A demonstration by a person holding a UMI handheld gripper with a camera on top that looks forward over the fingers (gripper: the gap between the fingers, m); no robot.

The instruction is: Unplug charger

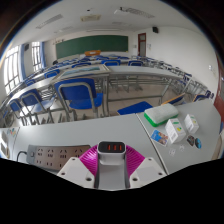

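Pinching the white charger [112, 165] between pink pads [92, 160], the gripper [112, 168] is shown just beside the power strip [45, 158], from which a straight pull is advised.

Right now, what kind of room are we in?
Most likely a classroom: a green chalkboard on the far wall, rows of desks with blue chairs, and windows along one side.

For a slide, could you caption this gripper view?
In a classroom, the gripper holds a charger between its fingers above a power strip.
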